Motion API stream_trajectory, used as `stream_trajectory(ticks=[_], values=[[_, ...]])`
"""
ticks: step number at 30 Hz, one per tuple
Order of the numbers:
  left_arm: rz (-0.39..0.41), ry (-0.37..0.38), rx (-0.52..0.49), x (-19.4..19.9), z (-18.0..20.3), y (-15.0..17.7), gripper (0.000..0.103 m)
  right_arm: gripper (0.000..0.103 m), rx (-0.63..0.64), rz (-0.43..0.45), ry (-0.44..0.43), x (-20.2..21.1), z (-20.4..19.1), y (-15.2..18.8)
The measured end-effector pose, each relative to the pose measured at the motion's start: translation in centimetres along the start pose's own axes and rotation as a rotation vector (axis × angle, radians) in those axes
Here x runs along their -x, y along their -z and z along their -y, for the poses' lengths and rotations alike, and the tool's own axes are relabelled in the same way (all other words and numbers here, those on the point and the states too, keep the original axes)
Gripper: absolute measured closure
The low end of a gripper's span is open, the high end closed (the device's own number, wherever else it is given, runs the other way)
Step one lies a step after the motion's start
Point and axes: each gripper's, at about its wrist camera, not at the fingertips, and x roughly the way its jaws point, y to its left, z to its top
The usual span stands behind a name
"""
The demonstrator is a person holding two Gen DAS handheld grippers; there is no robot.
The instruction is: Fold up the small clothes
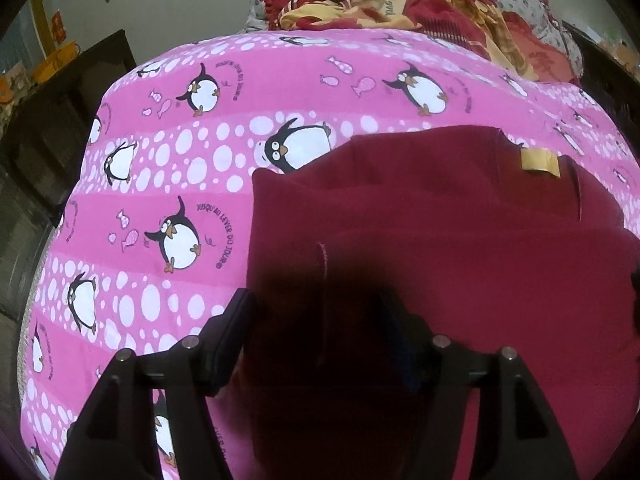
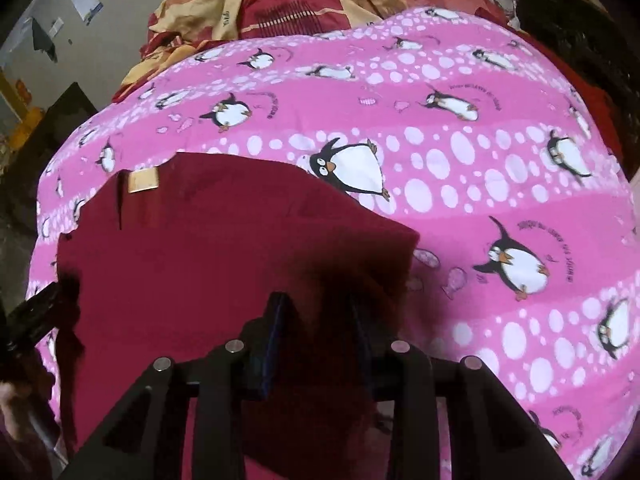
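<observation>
The dark red garment (image 1: 460,240) lies spread on the pink sheet (image 1: 160,184), directly under both grippers. The left gripper (image 1: 316,320) stands wide apart over its left edge, gripping nothing. The right gripper (image 2: 320,320) is narrowed around a bunched fold at the right edge, seemingly pinching it.

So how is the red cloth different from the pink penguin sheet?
The red cloth is plain dark red with one tan tag, while the pink sheet is covered in penguins, fish and white dots. The red cloth is smaller and lies on top, and the pink sheet spreads wide underneath. Both are soft fabric.
</observation>
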Motion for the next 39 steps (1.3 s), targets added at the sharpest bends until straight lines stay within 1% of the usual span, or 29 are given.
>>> stream_trajectory(ticks=[4,5,6,7,8,9,10,12,16,19,21,23,25,26,29,31,32,34,39], values=[[0.001,0.0,0.0,0.2,0.0,0.2,0.039,0.064,0.082,-0.01,0.011,2.5,-1.0,2.3],[0.002,-0.002,-0.002,0.4,0.0,0.3,0.039,0.063,0.099,-0.014,0.018,2.8,-1.0,2.9],[0.003,-0.002,-0.003,0.5,0.0,0.3,0.039,0.06,0.11,-0.022,0.029,2.8,-1.0,3.5],[0.004,-0.002,-0.003,0.7,0.0,0.4,0.039,0.057,0.118,-0.036,0.053,2.6,-0.9,4.0],[0.005,-0.002,-0.002,0.9,0.0,0.5,0.039,0.057,0.123,-0.059,0.097,1.8,-0.7,4.5],[0.005,-0.002,-0.002,1.1,0.0,0.6,0.039,0.057,0.124,-0.075,0.113,1.3,-0.3,4.8],[0.004,-0.002,-0.002,1.3,-0.1,0.7,0.039,0.056,0.116,-0.085,0.107,0.8,0.0,5.2],[0.003,0.003,-0.004,1.9,-0.2,1.0,0.039,0.056,0.082,-0.07,0.088,1.2,0.4,5.4],[0.01,0.004,-0.019,3.2,-0.4,1.6,0.039,0.056,0.064,-0.039,0.093,3.0,0.3,5.4],[0.023,-0.001,-0.026,4.2,-0.8,2.1,0.039,0.054,0.048,-0.02,0.065,4.2,0.4,6.0],[0.023,-0.003,-0.024,4.4,-1.0,2.4,0.038,0.05,0.071,-0.028,0.071,4.0,0.0,6.5],[0.014,-0.002,-0.017,4.6,-1.3,2.9,0.038,0.049,0.084,-0.071,0.1,3.0,0.0,7.0],[0.002,0.006,-0.011,4.9,-1.6,3.4,0.038,0.049,0.051,-0.11,0.074,2.2,0.4,7.3],[-0.003,0.017,-0.009,5.2,-1.8,3.8,0.038,0.049,0.036,-0.114,0.057,2.6,0.6,7.5],[-0.003,0.044,-0.008,6.5,-2.6,5.1,0.036,0.048,0.042,-0.128,0.005,4.0,0.9,8.3],[-0.002,0.064,0.0,7.6,-3.5,6.1,0.035,0.043,0.043,-0.145,-0.041,5.1,1.2,9.0],[-0.002,0.069,0.005,8.0,-3.8,6.6,0.034,0.042,0.048,-0.154,-0.071,5.7,1.2,9.5],[-0.008,0.077,0.011,8.8,-4.5,7.6,0.034,0.038,0.069,-0.165,-0.103,7.0,1.1,10.6],[-0.031,0.101,-0.01,10.8,-5.5,10.8,0.034,0.035,0.089,-0.171,-0.151,9.1,0.6,14.2]])
